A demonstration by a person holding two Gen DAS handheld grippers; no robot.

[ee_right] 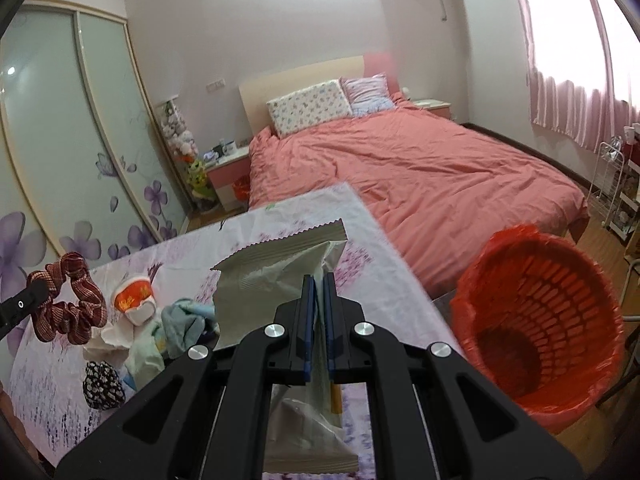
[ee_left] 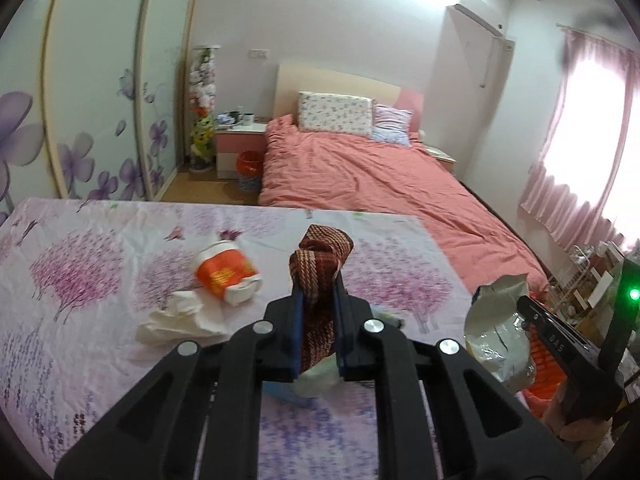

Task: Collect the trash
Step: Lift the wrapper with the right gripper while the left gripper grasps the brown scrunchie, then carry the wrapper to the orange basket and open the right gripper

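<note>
My left gripper [ee_left: 319,294] is shut on a red-brown striped scrunchie [ee_left: 322,264], which is lifted above the table. The same scrunchie [ee_right: 72,312] hangs at the far left of the right wrist view. My right gripper [ee_right: 318,280] is shut on a silver snack wrapper [ee_right: 272,276], also held above the table, with the wrapper [ee_left: 494,332] showing at the right of the left wrist view. A red bin lined with a red bag [ee_right: 540,320] stands just right of the table, beside the right gripper. On the table lie a crushed orange-and-white paper cup [ee_left: 226,270] and a white tissue [ee_left: 180,320].
The table wears a pink floral cloth [ee_left: 80,280]. A light blue cloth [ee_right: 188,320] and a black-and-white patterned piece [ee_right: 102,384] lie near the cup. Beyond the table is a bed with a salmon cover [ee_left: 360,168]. A wardrobe with flower doors [ee_left: 100,120] fills the left.
</note>
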